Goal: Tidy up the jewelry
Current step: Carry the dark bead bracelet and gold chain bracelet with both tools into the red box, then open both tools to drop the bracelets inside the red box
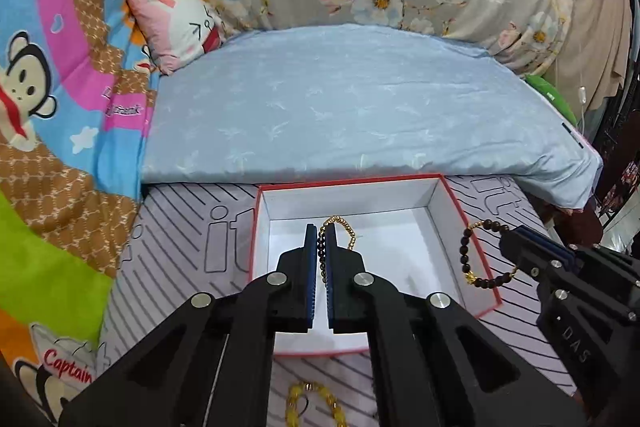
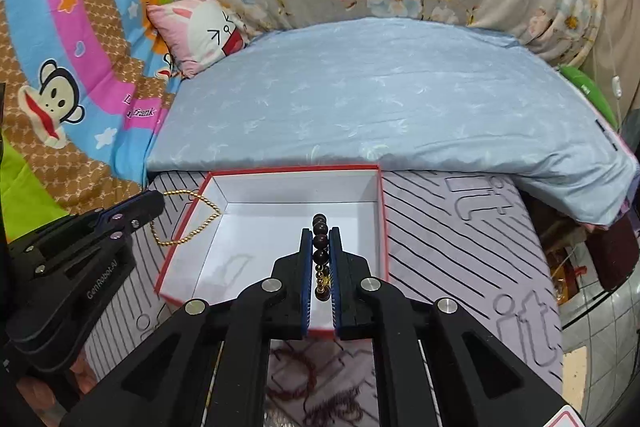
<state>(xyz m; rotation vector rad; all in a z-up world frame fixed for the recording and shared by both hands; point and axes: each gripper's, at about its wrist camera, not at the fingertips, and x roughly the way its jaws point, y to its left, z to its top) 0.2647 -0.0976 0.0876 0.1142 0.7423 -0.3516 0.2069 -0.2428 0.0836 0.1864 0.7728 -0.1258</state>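
A thin gold bead chain (image 1: 345, 227) is clamped between the fingers of the left gripper (image 1: 321, 231), its loop hanging from the tips over the red-rimmed white box (image 1: 348, 198). From the right wrist view that chain is seen draped across the box's left rim. A dark wooden bead bracelet (image 2: 321, 243) with small gold spacers is pinched by the right gripper (image 2: 321, 231), held above the box's white interior near its right wall. Both pairs of jaws are nearly closed on their pieces. Two grippers, one box and three pieces of jewelry are counted: the chain, the dark bracelet, and a yellow bead bracelet (image 1: 316, 405) lying on the striped grey cloth (image 1: 180, 227) just in front of the box. A folded blue blanket (image 1: 340, 99) lies directly behind the box.
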